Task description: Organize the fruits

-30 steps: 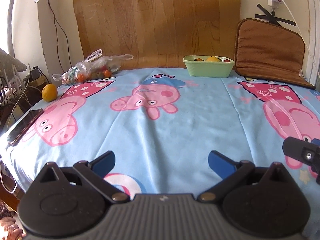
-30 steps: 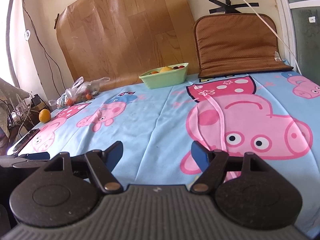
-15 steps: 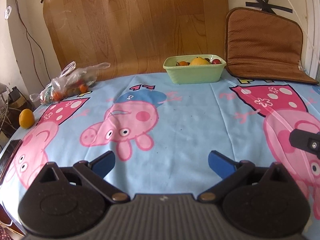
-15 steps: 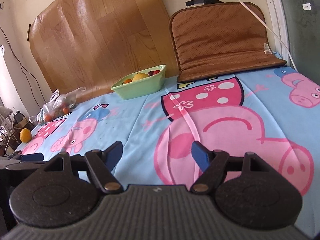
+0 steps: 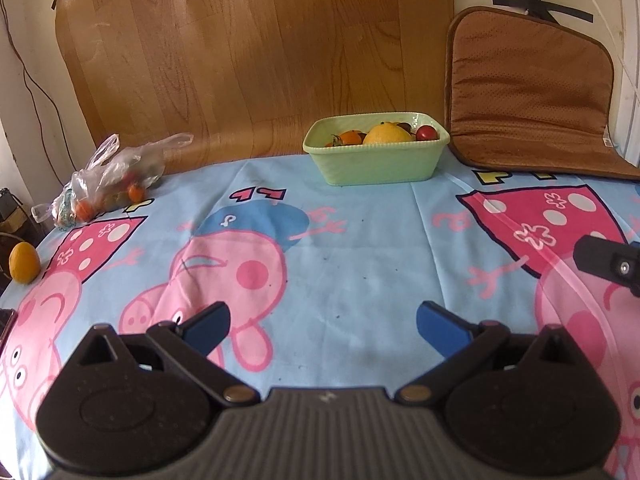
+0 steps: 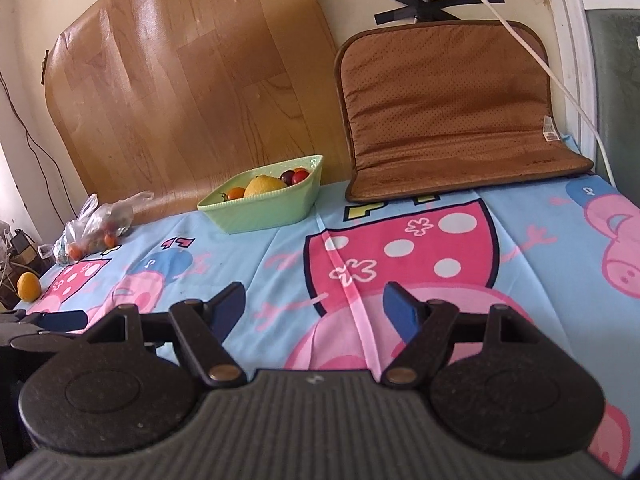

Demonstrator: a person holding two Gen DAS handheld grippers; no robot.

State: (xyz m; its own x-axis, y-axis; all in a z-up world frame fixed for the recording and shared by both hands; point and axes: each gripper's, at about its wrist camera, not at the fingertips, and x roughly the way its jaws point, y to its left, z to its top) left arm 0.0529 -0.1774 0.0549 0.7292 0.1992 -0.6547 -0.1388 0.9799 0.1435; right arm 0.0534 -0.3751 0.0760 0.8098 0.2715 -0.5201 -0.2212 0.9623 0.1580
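A pale green bowl (image 5: 376,164) (image 6: 264,210) stands at the far side of the table, holding a yellow lemon (image 5: 389,135), a small orange (image 5: 349,137) and red cherry tomatoes (image 5: 426,133). A clear plastic bag (image 5: 108,178) (image 6: 98,224) with small orange and red fruits lies at the far left. A lone yellow-orange fruit (image 5: 24,262) (image 6: 28,287) sits at the left edge. My left gripper (image 5: 323,328) is open and holds nothing, well short of the bowl. My right gripper (image 6: 314,308) is open and bare too, to the right of the left one.
A cartoon-pig tablecloth (image 5: 360,240) covers the table. A brown cushion (image 5: 528,92) leans on the wall at the back right, a wood-pattern board (image 5: 256,48) behind the bowl. A white cable (image 6: 560,80) hangs at right. The right gripper's edge (image 5: 612,266) shows at right.
Both grippers have advanced over the table and swung right; the bowl looks larger and closer in both views. Both stayed open.
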